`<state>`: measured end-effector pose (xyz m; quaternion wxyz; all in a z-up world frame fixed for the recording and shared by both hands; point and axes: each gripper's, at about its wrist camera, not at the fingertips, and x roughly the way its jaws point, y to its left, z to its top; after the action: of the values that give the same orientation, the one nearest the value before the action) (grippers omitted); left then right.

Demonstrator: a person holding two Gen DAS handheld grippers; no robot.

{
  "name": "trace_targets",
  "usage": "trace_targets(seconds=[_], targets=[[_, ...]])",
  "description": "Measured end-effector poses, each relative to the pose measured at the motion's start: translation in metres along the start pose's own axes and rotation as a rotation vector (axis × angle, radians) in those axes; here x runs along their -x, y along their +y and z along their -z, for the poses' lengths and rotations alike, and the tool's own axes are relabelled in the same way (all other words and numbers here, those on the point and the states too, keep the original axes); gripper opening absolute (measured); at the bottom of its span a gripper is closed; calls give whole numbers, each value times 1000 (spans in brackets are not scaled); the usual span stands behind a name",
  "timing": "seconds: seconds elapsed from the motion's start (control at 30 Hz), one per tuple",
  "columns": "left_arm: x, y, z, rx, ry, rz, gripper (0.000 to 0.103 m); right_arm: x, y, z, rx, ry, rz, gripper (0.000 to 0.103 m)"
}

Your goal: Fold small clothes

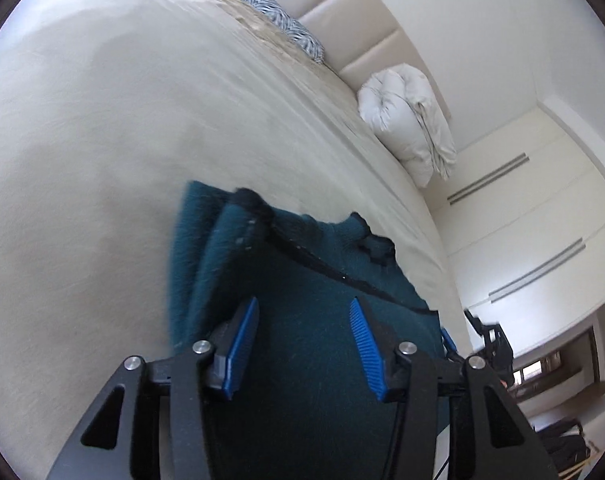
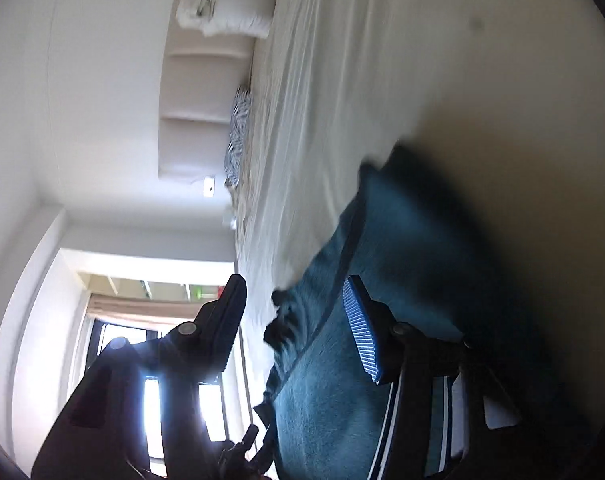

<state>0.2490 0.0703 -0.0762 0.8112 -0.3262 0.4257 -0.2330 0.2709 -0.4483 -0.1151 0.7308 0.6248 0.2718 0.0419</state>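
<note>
Teal garment point(image 1: 310, 280) – long axis running away, both claws point(image 1: 304, 344) point(image 2: 290, 320) agape, empty

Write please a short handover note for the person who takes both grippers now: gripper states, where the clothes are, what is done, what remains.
Left gripper: open, nothing between its pads, above the teal garment.
Right gripper: open, holding nothing, at the same garment's edge.
The garment lies on the bed, partly doubled over, with a dark trim line across it.
Done: apparently a first fold.
Left: finish folding; a striped piece lies beside the right gripper.
</note>
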Motion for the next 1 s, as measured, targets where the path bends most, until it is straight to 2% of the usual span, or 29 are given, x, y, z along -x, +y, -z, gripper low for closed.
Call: trace_targets(seconds=[0.03,0.07,0.1,0.13,0.2,0.3,0.5,0.6,0.67,0.83,0.9,1.0], targets=[[9,-2,1,-3,-21,-11,65,14,6,-3,29,-34,35,51],[23,-3,5,0,-54,-12,71,28,11,-4,58,-58,63,54],[33,-3,7,7,-70,-2,73,36,16,-3,85,-72,77,59],[43,-2,11,22,-82,7,77,43,20,0,101,-76,82,60],[55,5,19,60,-80,-7,78,48,25,12,121,-50,75,60],[59,18,35,132,-26,-21,78,66,31,32,146,20,56,60],[52,15,47,128,29,-42,78,14,66,103,257,257,46,60],[39,16,42,153,94,-24,78,-16,83,134,286,352,34,60],[37,21,42,182,105,-13,78,-28,92,156,297,408,24,60],[32,32,36,274,136,37,78,-53,102,183,319,519,28,60],[24,31,35,292,176,76,78,-62,102,187,312,546,34,60],[17,28,33,288,209,80,78,-83,104,199,304,584,39,60]])
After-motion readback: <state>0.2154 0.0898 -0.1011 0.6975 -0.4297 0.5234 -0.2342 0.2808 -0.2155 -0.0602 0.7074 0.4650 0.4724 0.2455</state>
